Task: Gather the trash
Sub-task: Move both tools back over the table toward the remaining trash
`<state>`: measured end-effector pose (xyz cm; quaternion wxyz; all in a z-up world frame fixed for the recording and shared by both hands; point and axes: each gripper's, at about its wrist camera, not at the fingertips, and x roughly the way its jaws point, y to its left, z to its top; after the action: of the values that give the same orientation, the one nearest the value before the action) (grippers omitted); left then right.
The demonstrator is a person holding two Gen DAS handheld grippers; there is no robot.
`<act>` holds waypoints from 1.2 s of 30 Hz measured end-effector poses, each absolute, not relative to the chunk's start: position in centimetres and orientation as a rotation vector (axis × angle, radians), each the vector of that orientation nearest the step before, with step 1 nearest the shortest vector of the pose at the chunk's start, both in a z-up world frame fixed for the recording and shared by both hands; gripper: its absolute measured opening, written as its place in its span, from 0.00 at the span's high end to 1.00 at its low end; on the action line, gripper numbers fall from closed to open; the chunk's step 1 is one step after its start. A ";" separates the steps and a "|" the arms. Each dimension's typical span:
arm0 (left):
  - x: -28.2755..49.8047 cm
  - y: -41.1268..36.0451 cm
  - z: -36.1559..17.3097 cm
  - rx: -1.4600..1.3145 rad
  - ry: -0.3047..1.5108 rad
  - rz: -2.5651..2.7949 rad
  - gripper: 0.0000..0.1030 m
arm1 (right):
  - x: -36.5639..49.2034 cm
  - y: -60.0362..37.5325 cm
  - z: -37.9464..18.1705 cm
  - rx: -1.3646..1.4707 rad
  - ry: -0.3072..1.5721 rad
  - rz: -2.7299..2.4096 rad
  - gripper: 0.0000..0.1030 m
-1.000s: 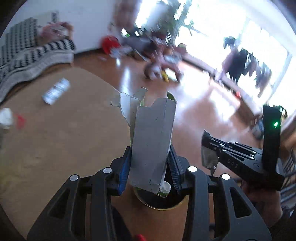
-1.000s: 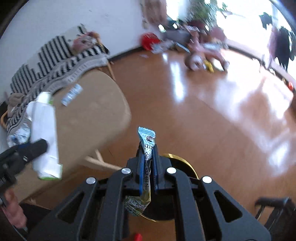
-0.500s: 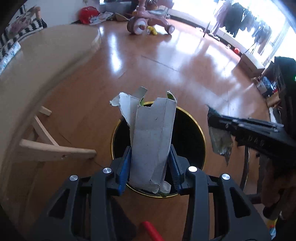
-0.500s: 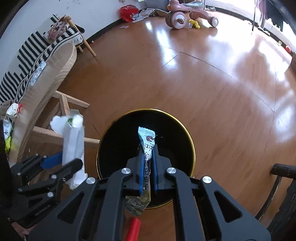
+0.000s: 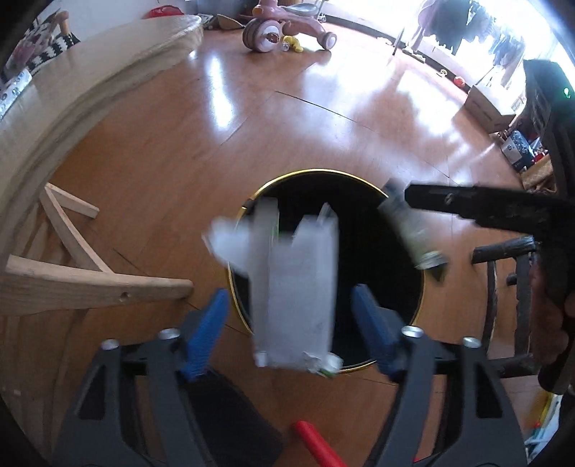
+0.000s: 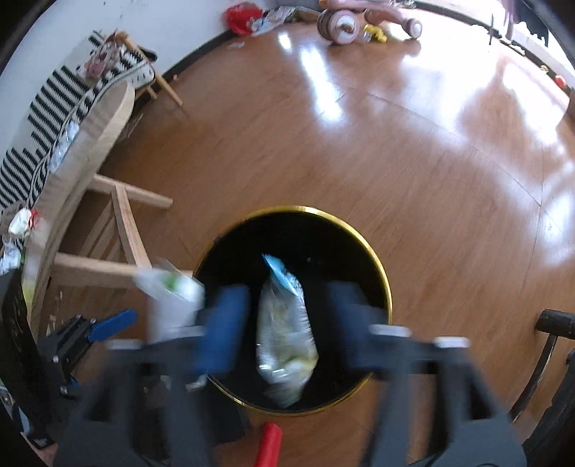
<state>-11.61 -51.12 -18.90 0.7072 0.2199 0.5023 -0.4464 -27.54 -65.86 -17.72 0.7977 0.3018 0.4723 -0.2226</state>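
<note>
A black round bin with a gold rim (image 5: 363,179) (image 6: 377,251) stands on the wooden floor below both grippers. My left gripper (image 5: 293,323) is open, its blue pads wide apart, and a torn grey carton (image 5: 298,294) falls free between them over the bin. My right gripper (image 6: 284,323) is open too, and a crumpled snack wrapper (image 6: 284,334) drops between its pads into the bin. In the left wrist view the right gripper (image 5: 467,204) reaches over the bin with the wrapper (image 5: 413,233) below its tip.
A round wooden table (image 5: 72,89) (image 6: 93,129) with slanted legs stands left of the bin, with more trash (image 6: 21,222) on it. A dark chair (image 5: 503,287) stands right. A pink toy trike (image 5: 284,25) and clutter lie far back.
Both grippers have opened over the bin. The carton and the wrapper, held shut half a second ago, are now loose and falling, blurred.
</note>
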 end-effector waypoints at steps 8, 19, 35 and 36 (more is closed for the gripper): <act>-11.5 -49.3 -15.1 0.377 1.070 -0.956 0.15 | -28.1 -65.4 -14.2 0.636 0.963 -0.491 0.24; -5.7 -36.0 2.6 0.172 0.879 -0.772 0.11 | -24.9 -60.5 -2.6 0.544 0.789 -0.414 0.20; 6.3 -1.5 2.4 0.067 0.714 -0.170 0.07 | 4.0 -24.2 1.0 0.287 0.882 0.156 0.18; 6.8 -0.7 1.8 0.057 0.712 -0.164 0.07 | 5.0 -22.7 0.6 0.281 0.886 0.167 0.18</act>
<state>6.79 -0.72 1.84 0.9335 0.0281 0.3483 -0.0800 5.02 -22.74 0.55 0.8906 0.1351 0.4268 0.0803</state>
